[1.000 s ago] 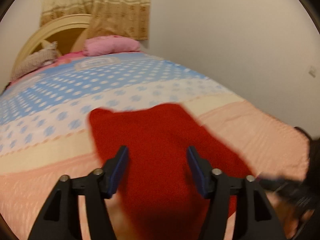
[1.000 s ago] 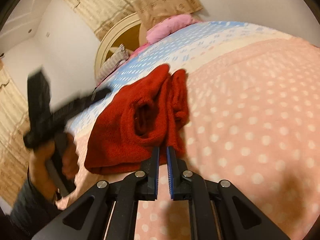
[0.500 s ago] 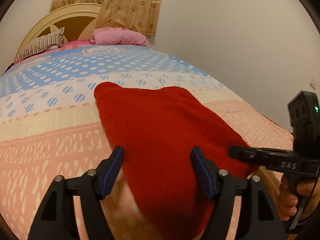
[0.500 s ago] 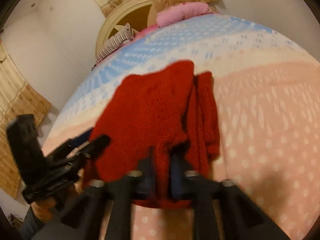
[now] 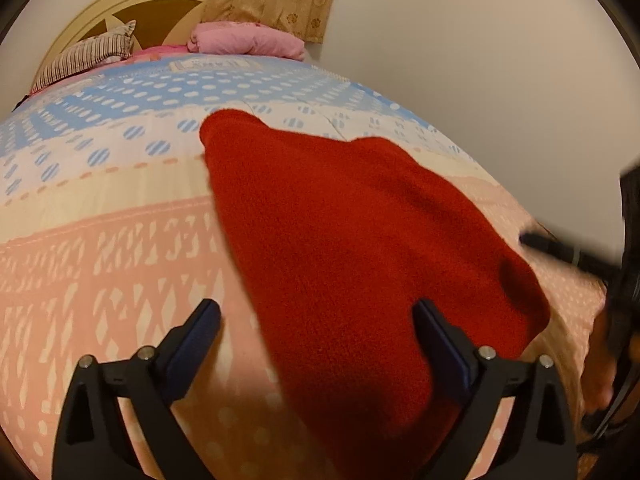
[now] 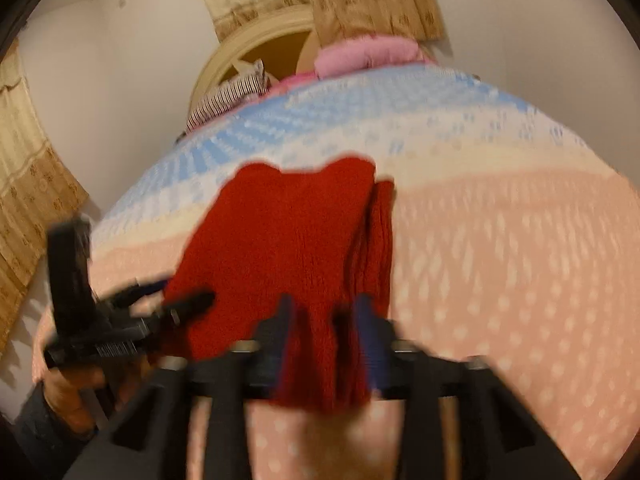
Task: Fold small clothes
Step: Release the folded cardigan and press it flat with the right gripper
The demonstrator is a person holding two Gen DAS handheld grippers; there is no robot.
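Observation:
A red fleece garment (image 5: 360, 248) lies folded on the bed; in the right wrist view (image 6: 288, 240) a narrower red fold lies along its right side. My left gripper (image 5: 316, 332) is open and empty, its jaws wide over the garment's near left edge. My right gripper (image 6: 324, 328) is open, blurred by motion, with the garment's near edge between its jaws. The left gripper also shows in the right wrist view (image 6: 160, 304) at the garment's left edge. The right gripper shows blurred at the right edge of the left wrist view (image 5: 568, 252).
The bedspread (image 5: 100, 248) is pink with white marks near me, then cream and blue dotted farther off. A pink pillow (image 5: 248, 42), a striped pillow (image 5: 88, 56) and a cream headboard (image 5: 132, 4) are at the far end. A wall (image 5: 480, 60) runs along the right.
My right gripper, shut a second ago, has opened over the garment's near edge. The garment now lies flatter and more spread. My left gripper stayed open and shifted slightly left.

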